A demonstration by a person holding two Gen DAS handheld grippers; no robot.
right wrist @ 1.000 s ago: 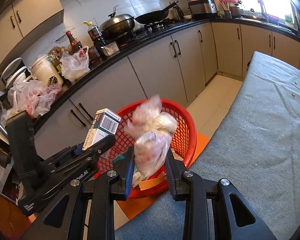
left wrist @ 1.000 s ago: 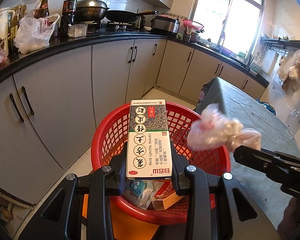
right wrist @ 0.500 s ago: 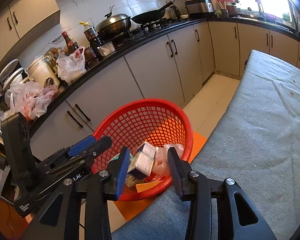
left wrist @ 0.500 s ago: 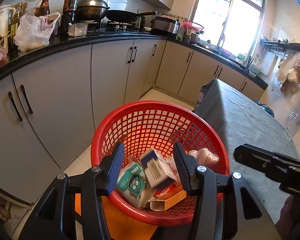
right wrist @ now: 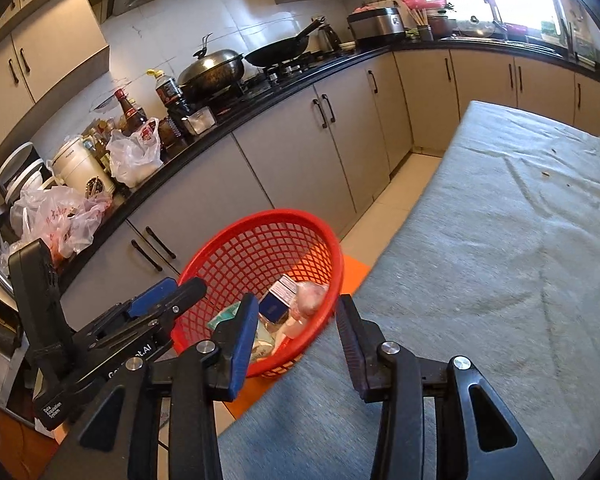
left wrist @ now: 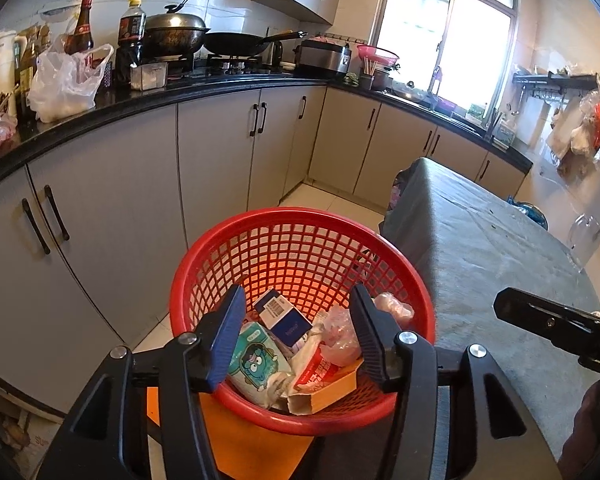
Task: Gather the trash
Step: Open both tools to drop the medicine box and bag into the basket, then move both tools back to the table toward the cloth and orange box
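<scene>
The left gripper (left wrist: 298, 334) hangs over the red basket (left wrist: 300, 240) with its jaws spread and nothing between them; they have just been opening; the right gripper (right wrist: 296, 338) is spread and empty too, its jaws also just opened, and it sits above the edge of the grey table (right wrist: 500, 280) beside the basket.

The trash lies in the bottom of the basket; there is a small blue box (left wrist: 283, 317), a soft pack with a cartoon face (left wrist: 256, 360), a crumpled plastic bag (left wrist: 380, 312) and an orange carton (left wrist: 328, 394) lying flat.

All of it looks light; the boxes are thin card, so they would bend if pinched hard; the best place to hold one is across its two flat sides; the bag is soft and slippery, so a bunched-up part would be the spot to pinch; the pack would squash a little.

The table top near the gripper shows only small crumbs far off.
</scene>
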